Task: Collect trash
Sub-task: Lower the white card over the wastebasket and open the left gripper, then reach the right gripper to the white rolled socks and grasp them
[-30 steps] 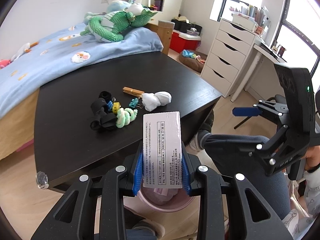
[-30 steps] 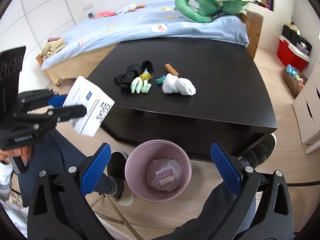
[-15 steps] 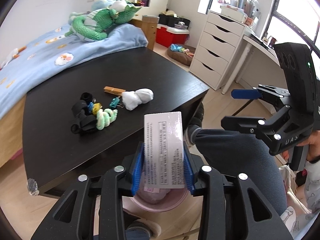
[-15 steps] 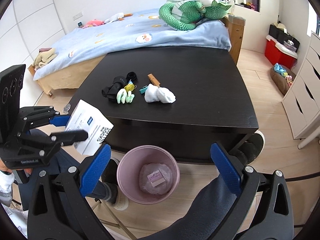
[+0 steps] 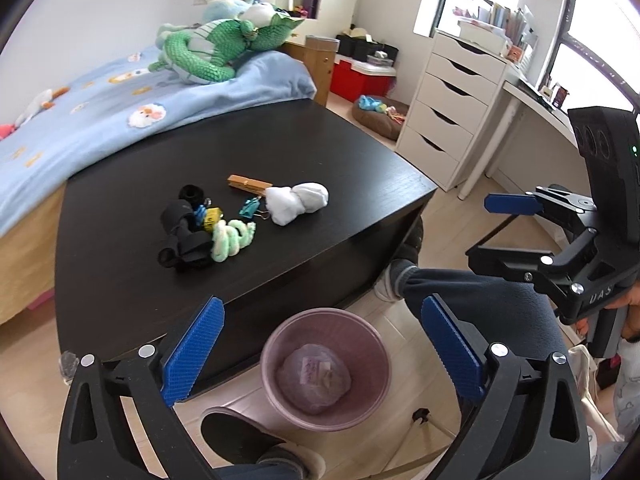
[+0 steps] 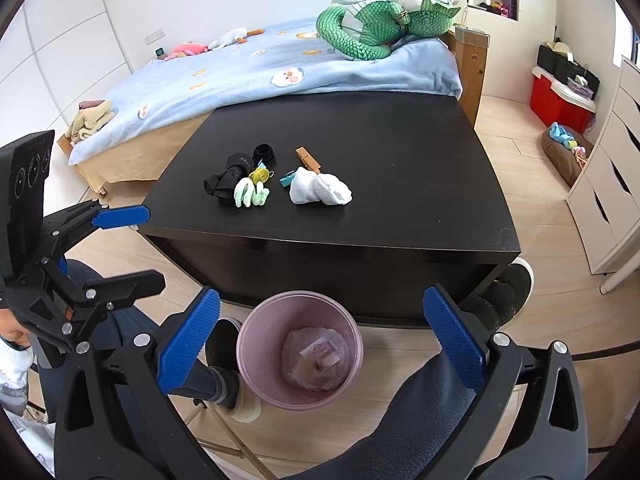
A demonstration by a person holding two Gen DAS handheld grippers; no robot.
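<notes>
The left gripper [image 5: 322,350] hangs with blue pads spread wide and empty above the round pink plastic wastebasket [image 5: 276,336], crumpled trash [image 5: 314,372] inside. The right gripper [image 6: 320,336] likewise gapes over it, beside the black wooden table [image 6: 400,160].

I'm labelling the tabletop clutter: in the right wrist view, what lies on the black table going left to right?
Black sock bundle → mint green sock → teal binder clip → white sock bundle.
</notes>
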